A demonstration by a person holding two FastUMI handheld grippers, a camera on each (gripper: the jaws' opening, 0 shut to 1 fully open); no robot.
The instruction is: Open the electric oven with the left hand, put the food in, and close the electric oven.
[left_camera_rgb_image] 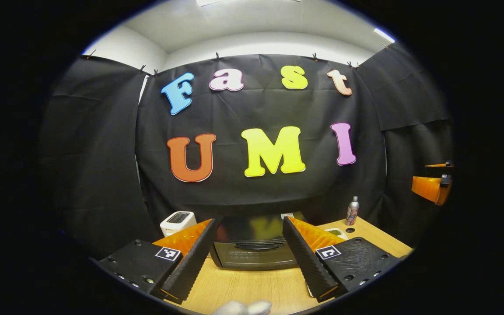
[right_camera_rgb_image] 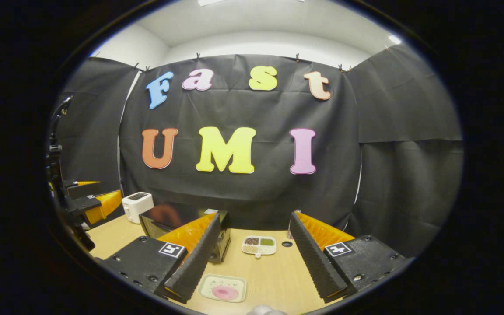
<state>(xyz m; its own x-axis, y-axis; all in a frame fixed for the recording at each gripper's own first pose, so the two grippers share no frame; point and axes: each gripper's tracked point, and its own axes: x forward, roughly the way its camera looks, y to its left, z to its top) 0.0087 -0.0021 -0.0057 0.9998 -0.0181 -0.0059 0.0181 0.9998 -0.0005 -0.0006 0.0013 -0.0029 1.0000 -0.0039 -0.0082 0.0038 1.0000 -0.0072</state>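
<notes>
Bystanders on the wooden desk [right_camera_rgb_image: 274,271]
A white toaster [right_camera_rgb_image: 137,205] stands at the back left, a small spray bottle [left_camera_rgb_image: 352,211] upright at the back right, and a white divided dish [right_camera_rgb_image: 259,245] of grains sits mid-desk near a round hole [right_camera_rgb_image: 286,243].

A: Where does the left gripper view look from?

B: From low over the wooden table [left_camera_rgb_image: 252,286], facing the back wall head-on, with the electric oven [left_camera_rgb_image: 254,247] near, straight ahead between its own fingers.

A: And the right gripper view?

B: Also low and facing the same wall, but standing further to the right; the oven [right_camera_rgb_image: 182,229] sits left of centre, seen at an angle.

A: What do they share?

B: The table, oven, white toaster [left_camera_rgb_image: 177,222] [right_camera_rgb_image: 137,205] and a divided dish [right_camera_rgb_image: 259,245], which I think shows by the right finger [left_camera_rgb_image: 336,232]. Each also catches the other gripper at its edge [left_camera_rgb_image: 431,186] [right_camera_rgb_image: 88,201].
</notes>
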